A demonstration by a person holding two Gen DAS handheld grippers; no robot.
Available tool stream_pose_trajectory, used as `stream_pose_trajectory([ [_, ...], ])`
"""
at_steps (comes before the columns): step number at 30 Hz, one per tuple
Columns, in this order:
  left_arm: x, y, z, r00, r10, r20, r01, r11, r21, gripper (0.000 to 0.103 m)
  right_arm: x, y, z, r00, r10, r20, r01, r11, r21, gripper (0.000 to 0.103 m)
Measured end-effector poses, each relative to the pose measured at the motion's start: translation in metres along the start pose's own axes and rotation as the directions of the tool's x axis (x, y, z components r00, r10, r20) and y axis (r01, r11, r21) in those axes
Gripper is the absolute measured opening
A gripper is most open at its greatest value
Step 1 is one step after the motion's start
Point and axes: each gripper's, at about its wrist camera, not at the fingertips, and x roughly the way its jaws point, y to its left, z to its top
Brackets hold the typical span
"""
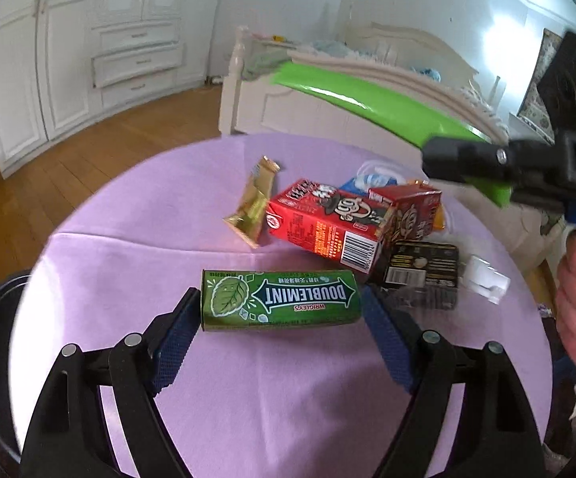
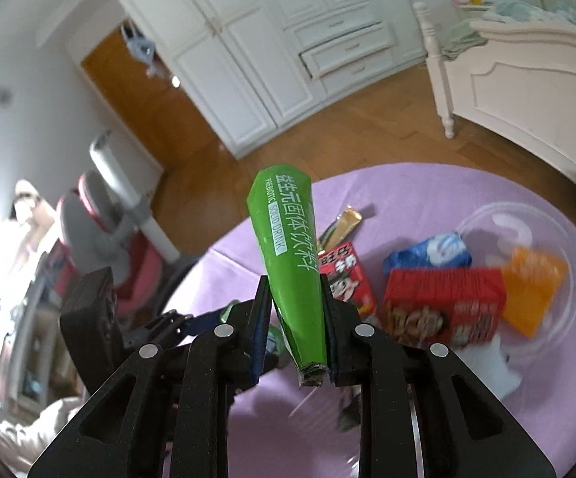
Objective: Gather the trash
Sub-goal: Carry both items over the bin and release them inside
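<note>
Between the left claw's [image 1: 282, 318] spread fingers lies one green gum pack [image 1: 280, 303], pads at its two ends, likely lined up for a pinch

Right claw [image 2: 296, 310] is pinching one long green sachet [image 2: 288, 255] near its torn end, raised off the purple table [image 2: 427, 199], probably bound for a bin not in view. Beyond the gum pack: two red cartons [image 1: 324, 227], one gold wrapper [image 1: 254, 207], one black packet [image 1: 423, 275]. Ahead and right of the right claw, one clear bowl [image 2: 567, 298] holds one orange piece [image 2: 535, 290]; one blue wrapper [image 2: 431, 253] lies at its rim
</note>
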Motion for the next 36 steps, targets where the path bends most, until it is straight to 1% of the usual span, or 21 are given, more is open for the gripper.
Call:
stream_pose_trajectory([
  [3, -0.024, 0.011, -0.006, 0.999, 0.012, 0.032, -0.011, 0.999, -0.037, 0.08, -0.008, 0.011, -0.011, 0.999, 0.025, 0.021, -0.026, 0.999, 0.02, 0.023],
  [7, -0.057, 0.034, -0.019, 0.996, 0.056, 0.07, -0.049, 0.994, -0.098, 0.08, -0.002, 0.033, -0.02, 0.998, 0.07, 0.003, -0.07, 0.997, 0.011, 0.023],
  [11, -0.09, 0.069, -0.033, 0.988, 0.122, 0.094, -0.105, 0.98, -0.17, 0.08, 0.018, 0.063, -0.028, 0.992, 0.113, -0.047, -0.114, 0.993, -0.013, 0.023],
  [13, -0.105, 0.086, -0.041, 0.983, 0.153, 0.1, -0.131, 0.97, -0.204, 0.08, 0.034, 0.081, -0.032, 0.987, 0.139, -0.084, -0.141, 0.99, -0.019, 0.023],
  [17, -0.128, 0.127, -0.061, 0.973, 0.207, 0.1, -0.171, 0.944, -0.283, 0.08, 0.067, 0.112, -0.04, 0.973, 0.174, -0.151, -0.181, 0.983, -0.034, 0.023],
  [21, -0.14, 0.153, -0.074, 0.966, 0.239, 0.097, -0.195, 0.924, -0.327, 0.08, 0.106, 0.143, -0.046, 0.955, 0.193, -0.224, -0.208, 0.977, -0.046, 0.023],
  [27, -0.139, 0.179, -0.085, 0.961, 0.263, 0.086, -0.215, 0.904, -0.369, 0.08, 0.161, 0.176, -0.044, 0.934, 0.204, -0.293, -0.224, 0.974, -0.039, 0.023],
  [31, -0.133, 0.194, -0.087, 0.961, 0.265, 0.078, -0.217, 0.9, -0.379, 0.08, 0.186, 0.191, -0.043, 0.929, 0.185, -0.322, -0.217, 0.974, -0.065, 0.023],
  [36, -0.129, 0.204, -0.092, 0.963, 0.26, 0.072, -0.213, 0.896, -0.389, 0.08, 0.206, 0.2, -0.043, 0.925, 0.163, -0.342, -0.203, 0.976, -0.084, 0.023],
])
